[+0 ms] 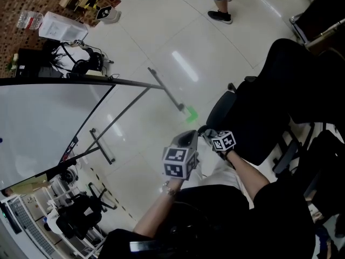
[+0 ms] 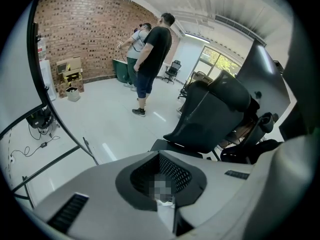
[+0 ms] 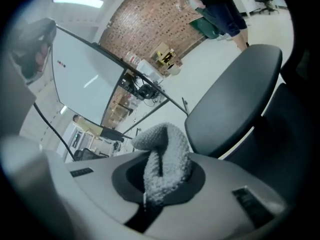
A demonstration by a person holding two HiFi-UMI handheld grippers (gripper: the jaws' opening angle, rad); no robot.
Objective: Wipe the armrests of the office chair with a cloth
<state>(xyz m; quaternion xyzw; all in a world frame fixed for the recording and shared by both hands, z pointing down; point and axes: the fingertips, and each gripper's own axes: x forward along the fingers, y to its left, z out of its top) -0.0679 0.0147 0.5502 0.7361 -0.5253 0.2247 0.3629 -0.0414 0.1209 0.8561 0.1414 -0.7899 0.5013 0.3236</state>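
A black office chair stands at the right of the head view, its seat just beyond both grippers. My right gripper is shut on a grey fluffy cloth, which bulges up out of the jaws in the right gripper view, close to the chair's dark pad. My left gripper sits beside it to the left, jaws together with no cloth in them. In the left gripper view the chair is a little way ahead, and one armrest shows at its right side.
A whiteboard on a metal stand fills the left, its feet stretching over the pale floor. A green mark lies on the floor near the chair. Two people stand farther off. More black chairs crowd the right.
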